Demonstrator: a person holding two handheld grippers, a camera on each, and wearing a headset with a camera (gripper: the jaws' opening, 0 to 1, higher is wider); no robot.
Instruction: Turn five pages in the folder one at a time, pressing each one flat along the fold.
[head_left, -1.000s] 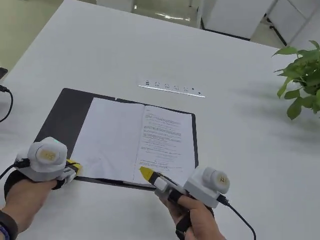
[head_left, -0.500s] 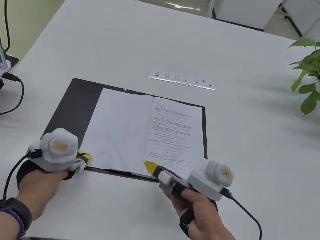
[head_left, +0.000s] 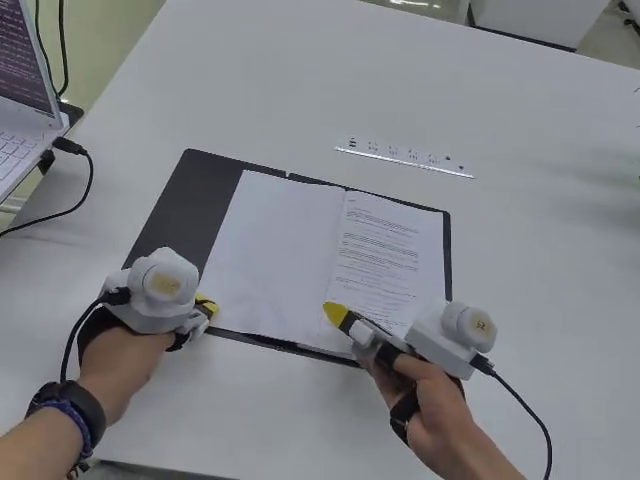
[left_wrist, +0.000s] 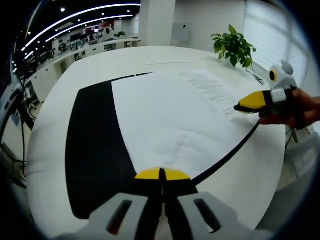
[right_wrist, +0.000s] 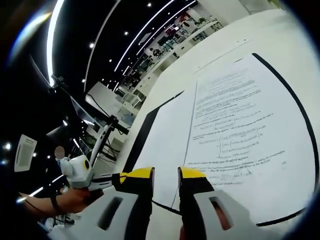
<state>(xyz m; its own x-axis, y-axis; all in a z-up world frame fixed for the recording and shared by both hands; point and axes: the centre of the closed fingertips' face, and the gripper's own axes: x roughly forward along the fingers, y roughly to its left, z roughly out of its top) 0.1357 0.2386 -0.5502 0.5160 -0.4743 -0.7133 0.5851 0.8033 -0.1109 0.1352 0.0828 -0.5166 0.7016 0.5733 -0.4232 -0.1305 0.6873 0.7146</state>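
Head view, one folder (head_left: 170, 215): left gripper (head_left: 205, 305) closed, right gripper (head_left: 335, 314) ajar, empty.

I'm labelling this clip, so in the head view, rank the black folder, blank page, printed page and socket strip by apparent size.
1. black folder, largest
2. blank page
3. printed page, slightly narrower, so close to it
4. socket strip, smallest, though it lies farther from the camera
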